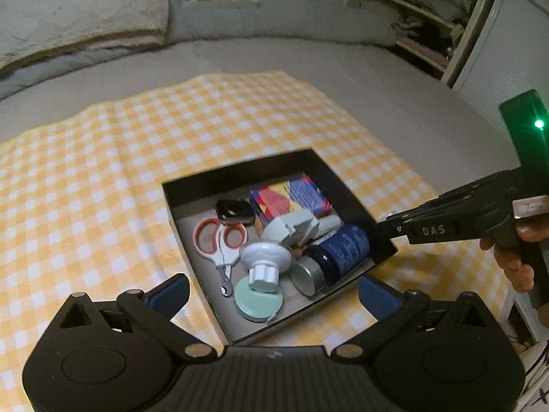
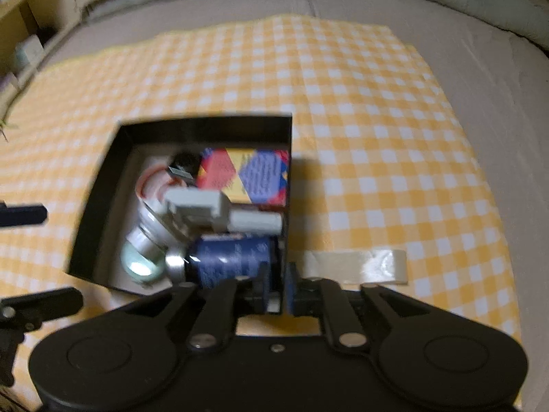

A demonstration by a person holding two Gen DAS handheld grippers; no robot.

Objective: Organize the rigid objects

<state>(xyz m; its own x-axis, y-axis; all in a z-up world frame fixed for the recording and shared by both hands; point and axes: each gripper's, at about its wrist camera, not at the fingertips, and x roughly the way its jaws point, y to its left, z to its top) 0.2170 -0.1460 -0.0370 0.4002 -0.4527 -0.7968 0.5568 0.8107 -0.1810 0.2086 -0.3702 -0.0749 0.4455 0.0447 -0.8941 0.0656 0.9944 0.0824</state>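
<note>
Your left hand-held gripper (image 1: pixel 272 297) hangs above the near edge of the box (image 1: pixel 192 180), jaws spread wide and holding nothing. Your right hand-held gripper (image 2: pixel 277 292) sits at the box's right wall (image 2: pixel 287 171); its blue pads (image 2: pixel 291 286) stand narrowly apart with the wall's near end between them, and the blur prevents you from telling whether they press on it. No earlier frame applies here. The box rests on a yellow checked cloth (image 1: pixel 103 158) spread over a bed (image 1: pixel 240 58). Inside the box you have: scissors (image 1: pixel 219 240) with orange handles at the left, a dark watch (image 1: pixel 233 211) behind them, a colourful carton (image 1: pixel 291 199) at the far right, a grey plastic part (image 1: pixel 295 226) lying against it, a blue jar (image 1: pixel 338 249) on its side by the right wall, a small tin (image 1: pixel 307 276) touching the jar, a white knobbed piece (image 1: pixel 264 261) in the middle, and a green round tape measure (image 1: pixel 259 304) nearest you. A strip of tape (image 2: pixel 357 266) lies on the cloth just right of the box. Your hand (image 1: pixel 514 257) grips the right tool's handle.
</note>
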